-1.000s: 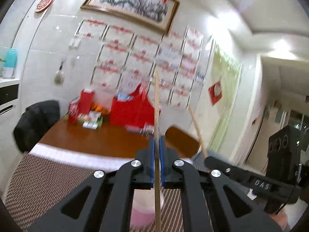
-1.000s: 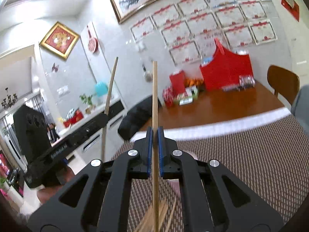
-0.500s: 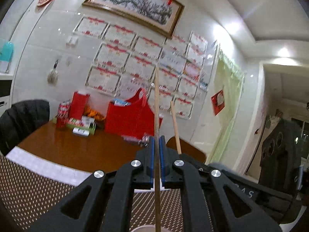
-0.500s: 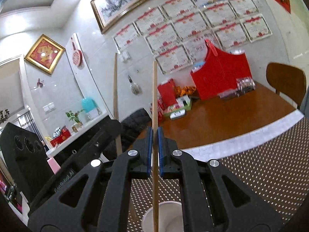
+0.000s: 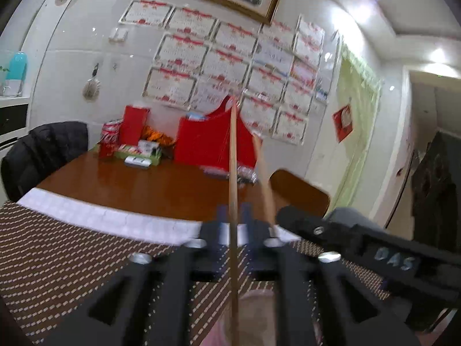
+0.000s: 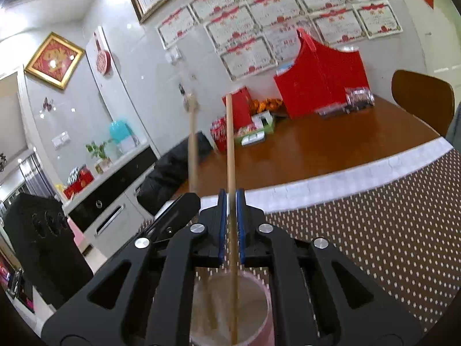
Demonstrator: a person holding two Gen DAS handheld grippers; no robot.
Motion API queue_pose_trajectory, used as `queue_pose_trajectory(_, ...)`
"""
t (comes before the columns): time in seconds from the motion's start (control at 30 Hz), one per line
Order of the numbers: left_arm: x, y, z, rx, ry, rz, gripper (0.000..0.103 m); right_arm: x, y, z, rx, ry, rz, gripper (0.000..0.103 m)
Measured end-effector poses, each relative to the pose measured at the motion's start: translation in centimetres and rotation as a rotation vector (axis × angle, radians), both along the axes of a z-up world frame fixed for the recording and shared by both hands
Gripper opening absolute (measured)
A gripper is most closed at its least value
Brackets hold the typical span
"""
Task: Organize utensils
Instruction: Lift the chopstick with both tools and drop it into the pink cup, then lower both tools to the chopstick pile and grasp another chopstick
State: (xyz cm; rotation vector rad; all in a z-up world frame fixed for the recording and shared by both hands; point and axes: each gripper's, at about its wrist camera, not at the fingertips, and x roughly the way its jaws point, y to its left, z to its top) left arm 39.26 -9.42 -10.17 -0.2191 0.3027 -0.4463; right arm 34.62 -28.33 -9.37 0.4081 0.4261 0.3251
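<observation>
Two chopsticks, one (image 5: 232,173) between the opening left claw (image 5: 232,216), one (image 6: 230,155) between the opening right claw (image 6: 230,201) (both unclamped), stood in the pink cup (image 6: 266,302); best released vertically.

We see two chopsticks (image 6: 230,155), pale bare wood, matt. Cup (image 6: 266,311) looks like smooth pink plastic, dull tan inside. Placemat (image 6: 374,230) is woven brown with pale flecks, coarse texture. Table (image 6: 331,147) is reddish wood, glossy varnish with reflections; a pale marble-like strip runs along the placemat's far edge. Right gripper (image 6: 230,201) is matt black plastic with shiny metal screws and blue pads. Red bag (image 6: 317,86) at the table's far edge looks like paper. Wall tiles glossy.
</observation>
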Motion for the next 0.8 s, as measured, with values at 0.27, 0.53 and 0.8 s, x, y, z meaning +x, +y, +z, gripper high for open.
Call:
queue_pose_trajectory(0.27, -4.8, 4.4, 3.6, -0.002, -0.017, 0.065, 0.082, -5.4, -2.6, 3.0, 0.035, -0.051, -0.091, 0.097)
queue_pose_trajectory(0.53, -10.7, 6.8, 7.1, 0.071, -0.046, 0.136, 0.089, -11.5, -3.0, 5.1, 0.002, -0.041, -0.144, 0.097)
queue_pose_trajectory(0.8, -16.8, 8.2, 8.5, 0.151, -0.014, 0.217, 0.089, -16.0, -3.7, 6.0, -0.031, -0.007, -0.125, 0.097)
